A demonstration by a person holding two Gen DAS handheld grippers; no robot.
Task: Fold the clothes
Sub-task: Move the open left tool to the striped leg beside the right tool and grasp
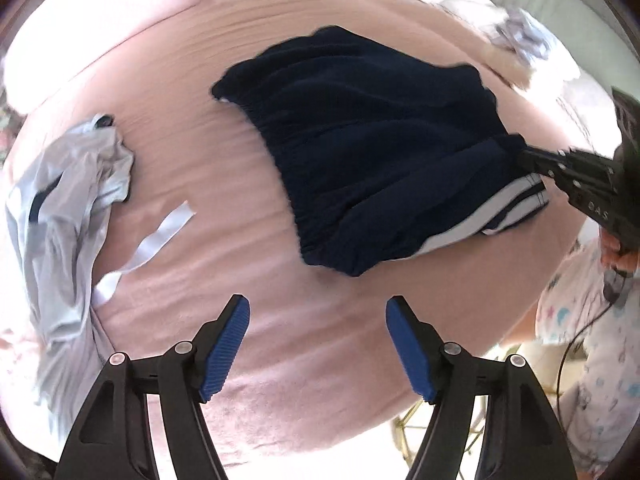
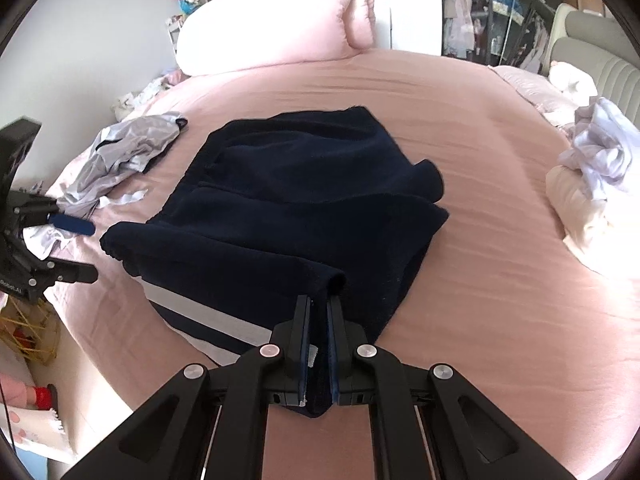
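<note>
Navy shorts point(image 2: 304, 208) lie on the pink bed point(image 2: 500, 280); right tongs point(image 2: 318, 308) pinch their hem, hiding it. Left tongs point(image 1: 318, 312) hang wide, empty, at 6 o'clock.

Matt navy fleece shorts point(image 2: 304, 200), pink brushed-cotton sheet point(image 2: 480, 280), perhaps satin grey garment point(image 1: 64, 200), ribbed blue rubber pads point(image 1: 226, 348)

My left claw point(image 1: 318, 348) is black plastic, with two angled arms ending in ribbed blue pads point(image 1: 224, 350). Round silver screws point(image 1: 183, 347) sit at the joints, and triangular cut-outs lighten the arms. My right claw point(image 2: 318, 312) is built the same way, with blue pad edges and silver screws point(image 2: 269, 350). White lettering marks its side. A black cable point(image 1: 576, 344) hangs beside my white sleeve point(image 1: 600, 360), printed with small pastel stars.
</note>
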